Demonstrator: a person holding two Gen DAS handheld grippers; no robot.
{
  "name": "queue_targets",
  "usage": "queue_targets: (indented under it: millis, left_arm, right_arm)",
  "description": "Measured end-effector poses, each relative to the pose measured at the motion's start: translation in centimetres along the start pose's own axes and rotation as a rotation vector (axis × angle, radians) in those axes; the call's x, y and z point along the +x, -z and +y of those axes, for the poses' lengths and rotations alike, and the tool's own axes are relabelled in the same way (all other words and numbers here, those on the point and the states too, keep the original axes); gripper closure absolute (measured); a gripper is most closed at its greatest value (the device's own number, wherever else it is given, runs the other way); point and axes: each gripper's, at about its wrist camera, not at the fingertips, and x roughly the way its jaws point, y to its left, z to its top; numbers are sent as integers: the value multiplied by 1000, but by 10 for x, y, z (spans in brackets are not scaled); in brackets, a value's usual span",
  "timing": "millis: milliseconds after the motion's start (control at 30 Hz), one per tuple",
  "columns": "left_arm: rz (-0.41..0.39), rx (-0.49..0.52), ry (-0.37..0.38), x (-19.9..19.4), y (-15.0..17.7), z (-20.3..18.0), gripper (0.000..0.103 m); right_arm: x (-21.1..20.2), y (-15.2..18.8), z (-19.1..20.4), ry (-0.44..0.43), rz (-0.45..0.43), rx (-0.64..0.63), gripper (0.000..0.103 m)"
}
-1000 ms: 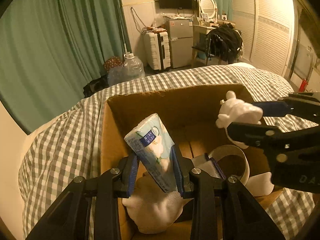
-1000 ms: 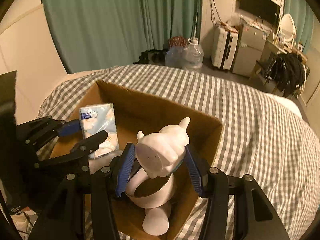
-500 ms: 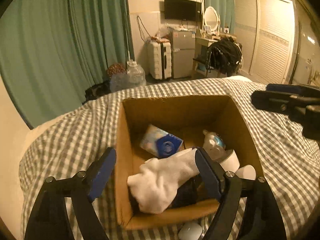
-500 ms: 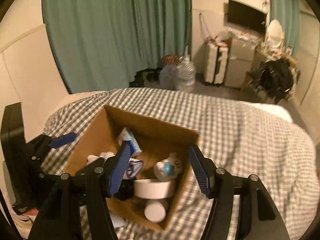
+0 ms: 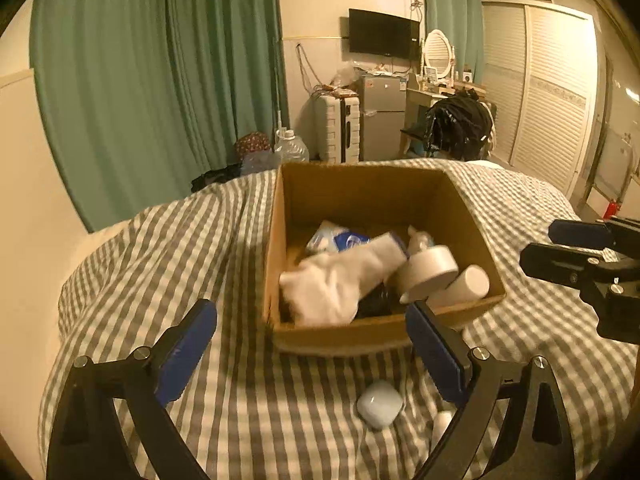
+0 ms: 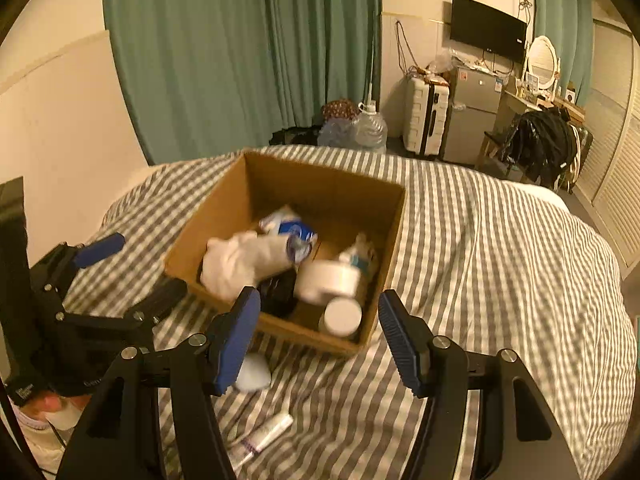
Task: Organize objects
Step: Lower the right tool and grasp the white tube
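Two grippers are shown with jaws spread wide and nothing held: the left gripper (image 5: 312,354) at the bottom of the left wrist view, the right gripper (image 6: 318,338) at the bottom of the right wrist view. The cardboard box (image 5: 468,204) stands at the centre of both frames on the checked bedspread (image 5: 160,264). Inside it a white cloth (image 5: 340,280), a blue-and-white tissue pack (image 5: 334,240), a white bowl-like container (image 5: 426,270), a white cylinder (image 5: 466,286) and a small figure (image 6: 358,254) are piled loosely. The step in hand is judged to be the interval between deposits — the box is partly filled and further items are left outside it. A small white rounded case (image 5: 380,402) is seen in the lower centre of the left wrist view, on the bedspread just in front of the box's near wall and between the left gripper's fingers but nearer the right-hand one. In the right wrist view a tube (image 6: 262,436) is seen at the bottom centre, lower in the frame than the case and closer to the camera. For the next move, one gripper would need to be lowered and aligned so that its jaws straddle a loose item, closed, then carried over the rim. The rounded case is expected to slip easily — a centred grasp is advised.
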Motion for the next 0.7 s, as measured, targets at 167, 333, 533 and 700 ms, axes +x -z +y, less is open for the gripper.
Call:
queue_targets:
  millis: [167, 333, 533, 700]
  left_arm:
    - [63, -23, -14, 3, 35, 6, 4]
    - [124, -56, -22, 11, 61, 13, 4]
    - [146, -48, -40, 15, 76, 14, 4]
    - [174, -35, -58, 23, 85, 16, 4]
  right_arm:
    - [5, 24, 8, -14, 47, 5, 42]
    - [25, 56, 26, -26, 134, -23, 42]
    - [71, 95, 42, -35, 304, -45, 42]
    - [93, 114, 59, -40, 393, -95, 42]
